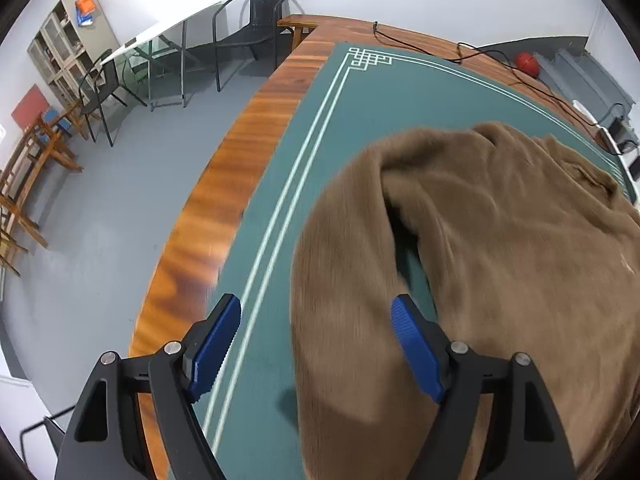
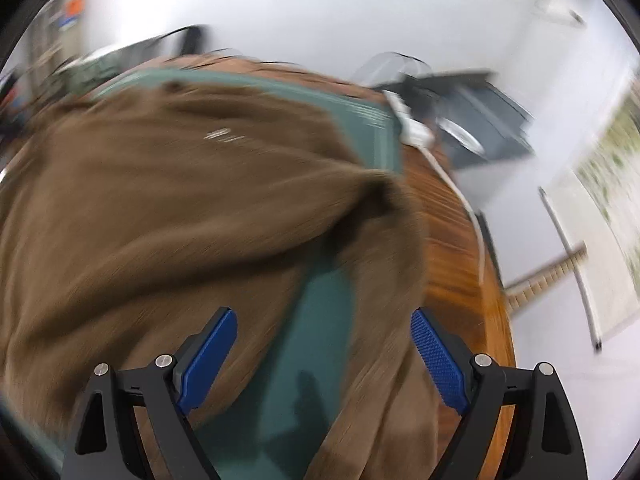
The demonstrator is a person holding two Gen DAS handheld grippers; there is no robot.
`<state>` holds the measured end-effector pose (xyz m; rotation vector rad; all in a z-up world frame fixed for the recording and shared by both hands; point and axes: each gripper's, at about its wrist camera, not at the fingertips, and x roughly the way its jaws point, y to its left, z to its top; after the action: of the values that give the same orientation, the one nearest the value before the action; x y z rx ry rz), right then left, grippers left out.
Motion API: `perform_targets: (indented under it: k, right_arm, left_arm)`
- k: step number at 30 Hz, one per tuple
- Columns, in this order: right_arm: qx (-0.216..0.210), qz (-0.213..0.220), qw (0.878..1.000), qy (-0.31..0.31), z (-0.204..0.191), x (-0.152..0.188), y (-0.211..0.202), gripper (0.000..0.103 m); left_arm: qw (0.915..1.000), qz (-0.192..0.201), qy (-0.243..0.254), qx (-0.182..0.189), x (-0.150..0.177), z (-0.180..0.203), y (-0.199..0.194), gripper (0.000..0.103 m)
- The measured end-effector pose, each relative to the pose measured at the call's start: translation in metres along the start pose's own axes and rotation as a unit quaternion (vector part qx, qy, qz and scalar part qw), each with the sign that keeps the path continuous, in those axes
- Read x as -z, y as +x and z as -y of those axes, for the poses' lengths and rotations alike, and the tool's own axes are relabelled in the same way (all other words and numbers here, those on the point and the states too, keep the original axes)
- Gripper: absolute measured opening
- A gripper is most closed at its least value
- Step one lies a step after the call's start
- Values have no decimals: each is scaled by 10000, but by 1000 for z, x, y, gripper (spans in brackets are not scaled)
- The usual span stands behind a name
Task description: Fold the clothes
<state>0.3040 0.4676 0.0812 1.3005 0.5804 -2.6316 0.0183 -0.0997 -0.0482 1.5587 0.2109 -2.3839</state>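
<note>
Left gripper (image 1: pixel 316 344) and right gripper (image 2: pixel 324 354) are held wide, empty, above the brown garment (image 1: pixel 500 260); sleeves are unfolded. Next, a sleeve must be grasped.

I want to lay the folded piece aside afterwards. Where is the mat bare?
Bare green mat lies between the brown garment and the wooden table edge, out to the white knot pattern. A thin strip shows between sleeve and body. The far wooden rim carries black cables.
</note>
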Motion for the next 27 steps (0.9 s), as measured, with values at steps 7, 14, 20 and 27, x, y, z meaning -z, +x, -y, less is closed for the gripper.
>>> perform_targets:
  k: [7,14,20,27]
  right_arm:
    - [-674,-1,9867,-1476,-68,57,-55,88]
    - [-476,150,9694,-2406,-104,90,-39,79]
    - [-431,762,9734,-2118,-109,64,-41,48]
    - [-400,581,9854,-1549,-95,37,-14,16]
  left_arm:
    - [9982,-58,-428,419,68,-1,-40,82]
    - [9944,-161,-803,674,117,2,-51,82]
    - [9914,-254,-1102,654,155,-10,-59,83]
    - [9848,-356,-1420,939,208,-33,-72,83]
